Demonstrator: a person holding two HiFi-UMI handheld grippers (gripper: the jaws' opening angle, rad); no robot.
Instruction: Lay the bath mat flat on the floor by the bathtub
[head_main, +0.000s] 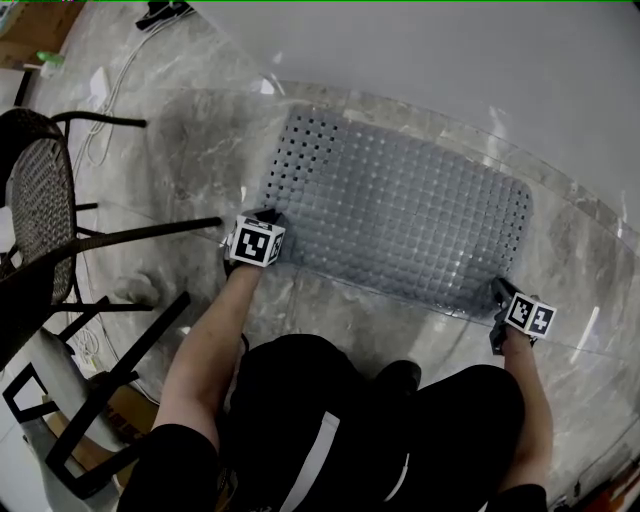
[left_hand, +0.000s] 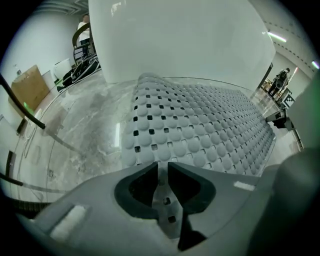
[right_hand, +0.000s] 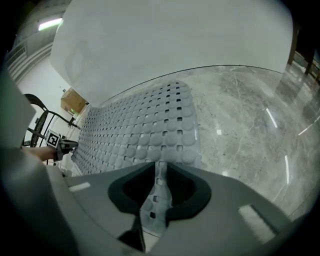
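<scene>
A grey bath mat (head_main: 395, 210) with rows of round bumps and square holes lies spread on the marble floor beside the white bathtub (head_main: 450, 50). My left gripper (head_main: 262, 222) is shut on the mat's near left corner; in the left gripper view the mat (left_hand: 200, 125) runs away from the jaws, its edge pinched between them at the gripper (left_hand: 163, 170). My right gripper (head_main: 502, 292) is shut on the near right corner. In the right gripper view the mat (right_hand: 145, 130) stretches off to the left from the gripper (right_hand: 160, 172), and the tub (right_hand: 170, 40) rises behind it.
A dark wicker chair (head_main: 40, 200) stands at the left, its legs reaching toward the mat. A white cable (head_main: 105, 110) lies on the floor at the far left. The tub wall (left_hand: 180, 40) borders the mat's far side. The person's knees (head_main: 340, 420) are at the bottom.
</scene>
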